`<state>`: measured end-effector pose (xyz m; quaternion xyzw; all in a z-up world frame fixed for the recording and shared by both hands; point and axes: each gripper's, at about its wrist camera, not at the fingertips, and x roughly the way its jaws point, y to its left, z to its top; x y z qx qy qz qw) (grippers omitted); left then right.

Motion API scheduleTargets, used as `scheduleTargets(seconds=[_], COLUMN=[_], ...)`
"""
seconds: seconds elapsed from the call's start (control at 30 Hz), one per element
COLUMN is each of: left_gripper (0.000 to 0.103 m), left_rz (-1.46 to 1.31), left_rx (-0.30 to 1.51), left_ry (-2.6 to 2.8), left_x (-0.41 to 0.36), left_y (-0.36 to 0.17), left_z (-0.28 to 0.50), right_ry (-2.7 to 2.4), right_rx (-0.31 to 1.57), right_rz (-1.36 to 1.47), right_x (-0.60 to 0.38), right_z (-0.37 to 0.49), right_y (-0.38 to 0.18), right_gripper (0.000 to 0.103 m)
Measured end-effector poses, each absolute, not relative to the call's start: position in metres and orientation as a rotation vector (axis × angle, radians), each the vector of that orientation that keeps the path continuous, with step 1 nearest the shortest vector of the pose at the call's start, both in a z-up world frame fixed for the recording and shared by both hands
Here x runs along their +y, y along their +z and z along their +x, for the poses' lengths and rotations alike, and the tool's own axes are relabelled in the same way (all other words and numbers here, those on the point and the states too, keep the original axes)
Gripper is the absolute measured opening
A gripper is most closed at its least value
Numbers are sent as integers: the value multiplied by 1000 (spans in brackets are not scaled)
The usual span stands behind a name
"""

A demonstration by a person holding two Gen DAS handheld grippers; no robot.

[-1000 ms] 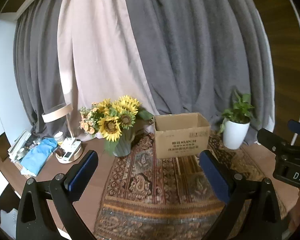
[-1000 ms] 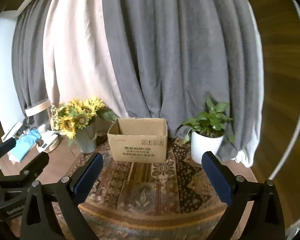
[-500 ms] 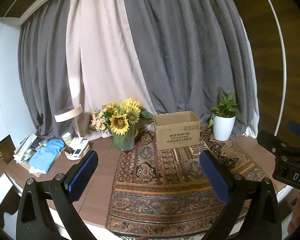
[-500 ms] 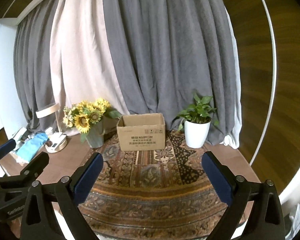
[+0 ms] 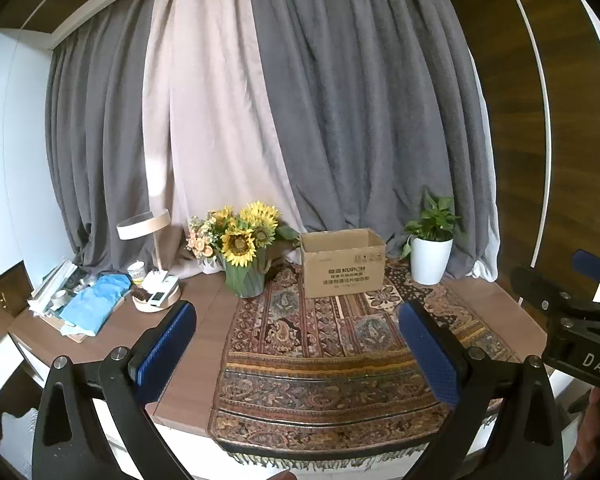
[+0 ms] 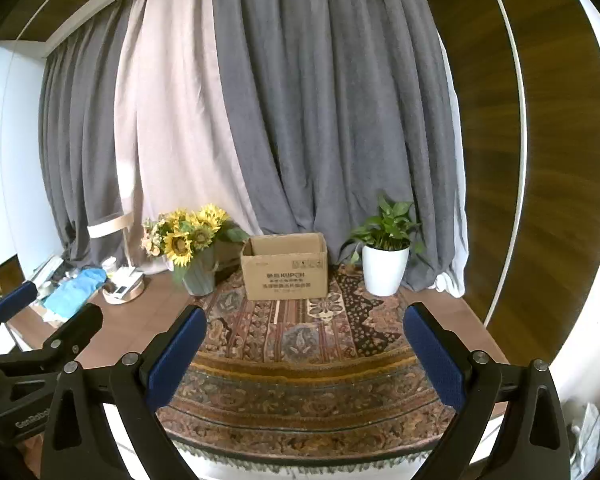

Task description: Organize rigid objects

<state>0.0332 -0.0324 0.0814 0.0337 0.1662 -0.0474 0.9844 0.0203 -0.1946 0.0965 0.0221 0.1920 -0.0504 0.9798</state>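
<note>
An open cardboard box [image 5: 343,262] [image 6: 285,266] stands at the back of a patterned rug [image 5: 324,344] [image 6: 300,336] on a wooden table. My left gripper [image 5: 298,344] hangs open in front of the table's near edge, holding nothing. My right gripper [image 6: 304,348] is also open and empty, level with the left one and to its right. Each gripper shows at the edge of the other's view. Small items lie on a round lamp base [image 5: 156,298] and beside a blue cloth [image 5: 94,306] at the table's left end.
A vase of sunflowers [image 5: 242,252] [image 6: 192,252] stands left of the box, a potted green plant in a white pot [image 5: 430,258] [image 6: 384,266] to its right. A desk lamp [image 5: 144,226] rises at the left. Grey and beige curtains hang behind.
Both grippers have pulled back from the table, so the box, flowers and plant look smaller and the rug's near fringe edge has come into view. The jaws stayed open.
</note>
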Motion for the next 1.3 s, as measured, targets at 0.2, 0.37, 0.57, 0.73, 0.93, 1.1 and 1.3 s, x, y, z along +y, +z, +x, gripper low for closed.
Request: scheduleTargets(seconds=[0.2, 0.37, 0.57, 0.73, 0.93, 1.1, 1.3], left_gripper=[103, 103, 103, 103, 103, 103, 103], left_rz=[65, 64, 60, 62, 65, 67, 67], left_rx=[333, 329, 329, 326, 320, 319, 319], left_ry=[-90, -83, -67, -65, -63, -62, -63], left_x=[-38, -38, -39, -40, -43, -43, -44], left_y=[82, 83, 82, 82, 82, 82, 82], left_z=[22, 17, 14, 12, 11, 12, 12], right_ry=[-102, -100, -76, -73, -65, -66, -68], right_rx=[384, 384, 383, 382, 380, 380, 380], right_rz=[41, 45, 41, 40, 39, 38, 35], right_x=[-199, -200, -203, -203, -203, -203, -203], right_z=[8, 4, -1, -2, -3, -3, -3], right_y=[98, 99, 101, 101, 102, 102, 102], right_gripper=[100, 100, 100, 100, 100, 100, 100])
